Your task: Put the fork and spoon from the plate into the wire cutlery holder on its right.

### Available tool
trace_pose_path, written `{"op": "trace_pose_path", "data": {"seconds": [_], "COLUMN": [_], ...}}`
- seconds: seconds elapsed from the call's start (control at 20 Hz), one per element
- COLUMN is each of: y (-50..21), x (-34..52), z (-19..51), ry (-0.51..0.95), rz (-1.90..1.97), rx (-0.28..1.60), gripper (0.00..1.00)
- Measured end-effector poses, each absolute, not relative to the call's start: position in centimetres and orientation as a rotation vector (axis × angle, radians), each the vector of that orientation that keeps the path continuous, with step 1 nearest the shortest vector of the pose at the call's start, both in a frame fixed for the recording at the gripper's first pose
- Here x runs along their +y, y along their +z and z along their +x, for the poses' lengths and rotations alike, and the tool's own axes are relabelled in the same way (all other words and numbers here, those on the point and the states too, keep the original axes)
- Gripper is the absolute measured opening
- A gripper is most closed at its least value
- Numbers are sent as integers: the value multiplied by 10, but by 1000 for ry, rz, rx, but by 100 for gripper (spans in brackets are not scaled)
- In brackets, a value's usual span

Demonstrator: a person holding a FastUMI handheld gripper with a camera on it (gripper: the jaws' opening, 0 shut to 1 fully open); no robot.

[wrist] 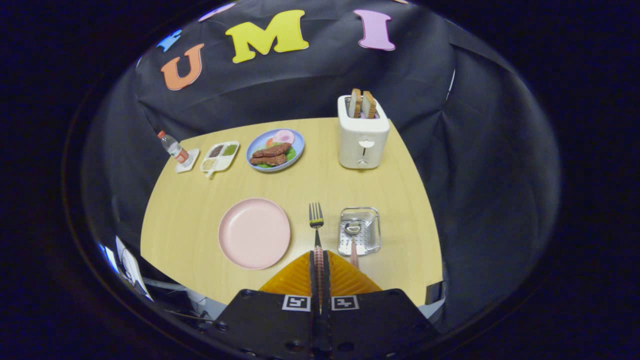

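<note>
My gripper [319, 256] is shut on the fork [316, 222], whose handle runs back between the two orange fingers [295, 277]. The tines point away from me, high above the table, between the pink plate and the wire holder. The pink plate [254, 232] lies bare to the left of the fingers. The wire cutlery holder [360, 231] stands just right of the fork. The spoon [353, 235] is in the holder, bowl up, with its patterned handle leaning toward me over the near rim.
A white toaster [363, 134] with two slices of bread stands beyond the holder. Farther left along the back are a blue plate of food [275, 150], a white divided dish [220, 156] and a small bottle [173, 147] on a coaster. The wooden table [190, 215] ends near me.
</note>
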State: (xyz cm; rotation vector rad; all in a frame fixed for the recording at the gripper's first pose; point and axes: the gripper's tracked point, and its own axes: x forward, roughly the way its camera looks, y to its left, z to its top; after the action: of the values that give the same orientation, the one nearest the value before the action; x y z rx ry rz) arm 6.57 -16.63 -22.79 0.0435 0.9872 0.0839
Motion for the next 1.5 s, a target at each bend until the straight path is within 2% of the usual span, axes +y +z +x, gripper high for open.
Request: {"op": "trace_pose_path", "data": {"seconds": [0.25, 0.85, 1.25, 1.4, 1.5], "y": [-238, -291, -301, -300, -297], "x": [-213, -211, -215, -216, -218], "z": [62, 101, 119, 120, 120], "ry": [40, 43, 17, -2, -17], "rz": [44, 106, 121, 143, 141], "rx": [1059, 1309, 1324, 1312, 1298], "gripper": [1, 1, 1, 6, 2]}}
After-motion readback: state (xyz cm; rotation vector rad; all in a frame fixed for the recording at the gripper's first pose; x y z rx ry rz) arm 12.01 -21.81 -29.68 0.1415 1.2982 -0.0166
